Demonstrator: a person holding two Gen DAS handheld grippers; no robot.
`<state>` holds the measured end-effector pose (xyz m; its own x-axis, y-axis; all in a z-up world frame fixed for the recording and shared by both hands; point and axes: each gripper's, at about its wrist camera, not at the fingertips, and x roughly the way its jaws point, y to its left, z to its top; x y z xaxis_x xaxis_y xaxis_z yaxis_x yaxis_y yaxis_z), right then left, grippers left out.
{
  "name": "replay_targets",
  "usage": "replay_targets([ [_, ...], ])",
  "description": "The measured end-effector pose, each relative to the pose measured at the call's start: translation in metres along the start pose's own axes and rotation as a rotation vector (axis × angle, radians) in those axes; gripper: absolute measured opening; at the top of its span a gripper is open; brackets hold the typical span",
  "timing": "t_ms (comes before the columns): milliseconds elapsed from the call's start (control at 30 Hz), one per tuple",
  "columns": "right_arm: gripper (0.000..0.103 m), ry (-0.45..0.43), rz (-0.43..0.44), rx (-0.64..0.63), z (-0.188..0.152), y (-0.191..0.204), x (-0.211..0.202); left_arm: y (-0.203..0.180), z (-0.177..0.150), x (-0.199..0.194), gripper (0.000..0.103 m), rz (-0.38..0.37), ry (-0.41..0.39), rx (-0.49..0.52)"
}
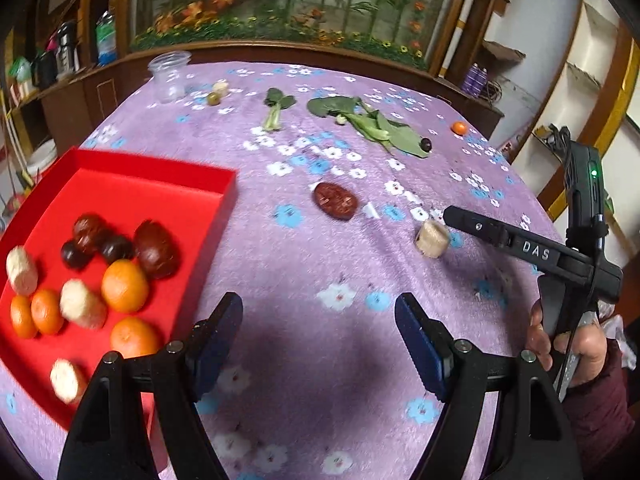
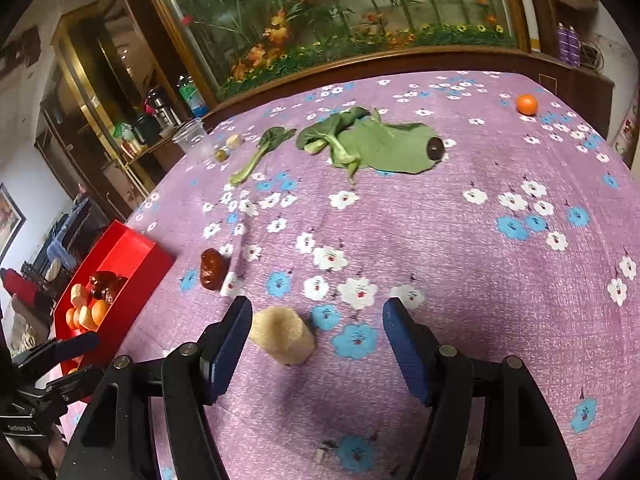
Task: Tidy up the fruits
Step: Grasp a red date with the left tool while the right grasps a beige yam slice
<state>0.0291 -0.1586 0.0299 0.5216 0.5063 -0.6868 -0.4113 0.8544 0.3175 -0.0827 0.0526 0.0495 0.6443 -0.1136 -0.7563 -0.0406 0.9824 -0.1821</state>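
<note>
The right tongs (image 2: 316,344) hang spread wide above the purple flowered tabletop (image 2: 480,280), gripping nothing; a pale corn piece (image 2: 282,340) lies on the cloth between their fingers, close against the left finger and well short of the right one. The left tongs (image 1: 318,340) are likewise spread and empty over bare cloth, with the red tray (image 1: 132,192) just beside their left finger. In that tray sit several oranges (image 1: 125,286), pale corn chunks (image 1: 82,304) and dark red dates (image 1: 156,250), bunched toward its near end. Farther out on the cloth, between the tray and the corn piece, a single wrinkled date (image 1: 335,201) lies alone. Beyond it, leafy greens (image 2: 376,144) spread across the middle of the tabletop, with a small dark fruit (image 2: 435,148) resting on the edge of the largest leaf. A small orange (image 2: 526,104) sits well apart near the far right edge. At the far left stand a clear plastic cup (image 1: 170,76), a green olive-like fruit (image 1: 213,99) and another pale chunk (image 1: 221,88) beside it.
</note>
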Motion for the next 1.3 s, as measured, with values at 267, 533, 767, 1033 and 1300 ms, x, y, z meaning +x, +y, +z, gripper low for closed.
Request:
replay_targets([
  [267,0.073,-0.004,0.035,-0.051,-0.004,0.011,-0.005,-0.012,0.039,0.043,0.064,-0.051,-0.028,0.010],
  [533,0.057,0.054,0.001,-0.111,-0.011,0.020,0.009,-0.003,0.063,0.080,0.056,-0.057,0.000,-0.037],
  [767,0.055,0.082,-0.009,-0.144,-0.015,0.026,0.016,-0.008,0.063,0.105,0.056,-0.017,0.037,0.027],
  [1033,0.056,0.087,-0.019,-0.163,-0.014,0.030,0.020,-0.006,0.065,0.109,0.041,-0.022,0.019,0.030],
  [1300,0.056,0.090,-0.027,-0.182,-0.015,0.034,0.023,-0.014,0.063,0.108,0.040,0.026,0.008,0.072],
])
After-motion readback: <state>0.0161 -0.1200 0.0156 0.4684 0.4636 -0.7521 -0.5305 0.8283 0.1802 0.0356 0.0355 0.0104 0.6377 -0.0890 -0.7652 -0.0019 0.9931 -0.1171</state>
